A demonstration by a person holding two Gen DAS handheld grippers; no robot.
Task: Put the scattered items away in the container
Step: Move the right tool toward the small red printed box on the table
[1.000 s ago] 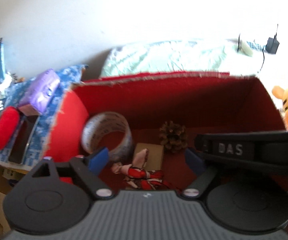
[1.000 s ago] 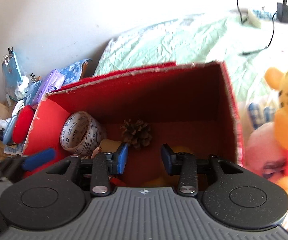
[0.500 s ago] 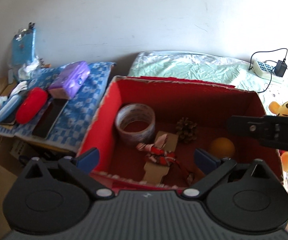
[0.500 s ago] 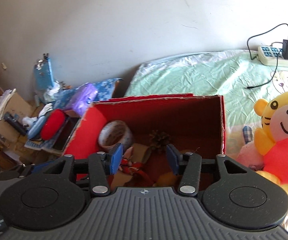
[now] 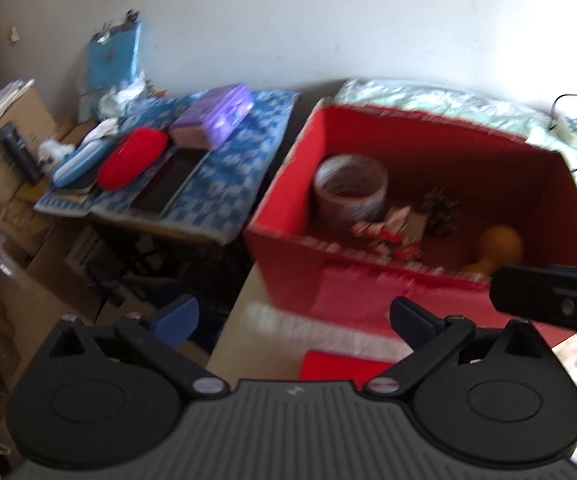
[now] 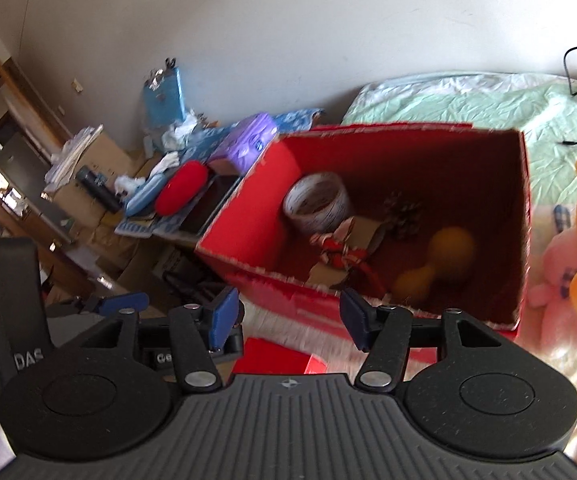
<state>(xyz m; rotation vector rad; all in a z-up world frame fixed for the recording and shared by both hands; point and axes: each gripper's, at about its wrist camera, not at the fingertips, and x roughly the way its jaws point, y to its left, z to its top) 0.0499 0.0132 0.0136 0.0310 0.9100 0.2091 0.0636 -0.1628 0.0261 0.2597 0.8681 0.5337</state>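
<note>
Nearest the lens, both tools are empty. The left hand-held gripper sits low in its frame with the blue pads spread wide and nothing between them. The right hand-held gripper is also parted, a bit narrower, and holds nothing either. Both hover just in front of the near wall of the red cardboard box, tilted down toward its opening. The right one's black body shows at the right edge of the left view.

Inside the box, going from the near side back: a red-and-white ribbon trinket on a brown card mid-frame, then a yellow gourd-shaped toy to its right. Further in are a clear roll of packing tape at the left and a brown pine cone against the back wall.

My guess on handling: everything here is light. The tape roll is stiff, so pinch across its wall. The gourd looks smooth and round, so the narrow waist is the safest spot. The cone is brittle, so go gentle. The ribbon is floppy, so grab the card.

At far left, past the box, a checked blue cloth surface carries a red oval case and a purple tissue pack.
</note>
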